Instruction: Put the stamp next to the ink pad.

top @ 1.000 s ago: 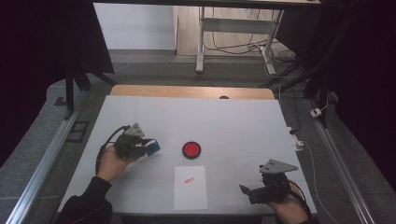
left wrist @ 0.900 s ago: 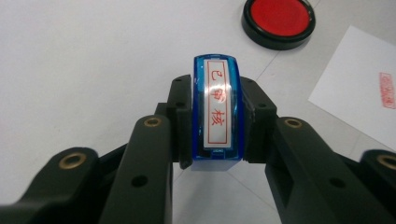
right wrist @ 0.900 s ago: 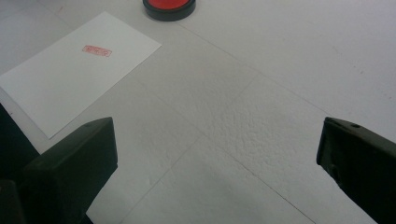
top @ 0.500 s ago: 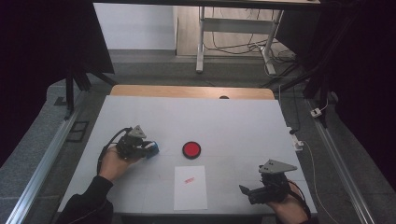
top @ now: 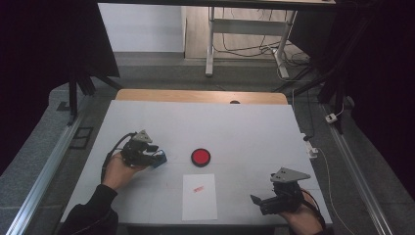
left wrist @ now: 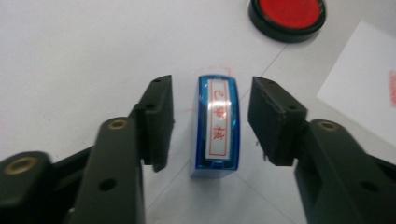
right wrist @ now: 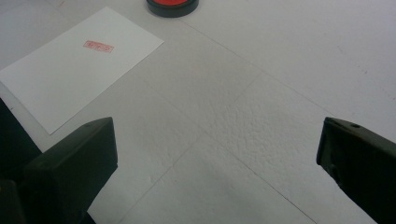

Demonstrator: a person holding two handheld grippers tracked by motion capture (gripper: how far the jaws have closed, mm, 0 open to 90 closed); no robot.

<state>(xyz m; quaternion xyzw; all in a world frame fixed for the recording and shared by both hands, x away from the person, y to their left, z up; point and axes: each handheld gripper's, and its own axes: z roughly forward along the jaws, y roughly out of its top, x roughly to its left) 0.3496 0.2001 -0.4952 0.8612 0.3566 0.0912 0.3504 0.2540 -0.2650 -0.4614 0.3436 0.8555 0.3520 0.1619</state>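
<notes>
The paper (top: 199, 196) already bears a red mark, and the left gripper (left wrist: 210, 123) has just been opening — its jaws stand narrowly apart beside the stamp (left wrist: 215, 126), set down on the table (top: 244, 127) — while the right gripper (right wrist: 215, 158) waits wide and empty.

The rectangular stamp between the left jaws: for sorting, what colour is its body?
Glossy blue rectangular stamp, with a red-lettered white label; left gripper view shows it best.

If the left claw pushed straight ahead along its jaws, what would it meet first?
The blue stamp, already standing between the left claw's open jaws, untouched. Beyond it probably bare table; the red ink pad sits off to the side.
</notes>
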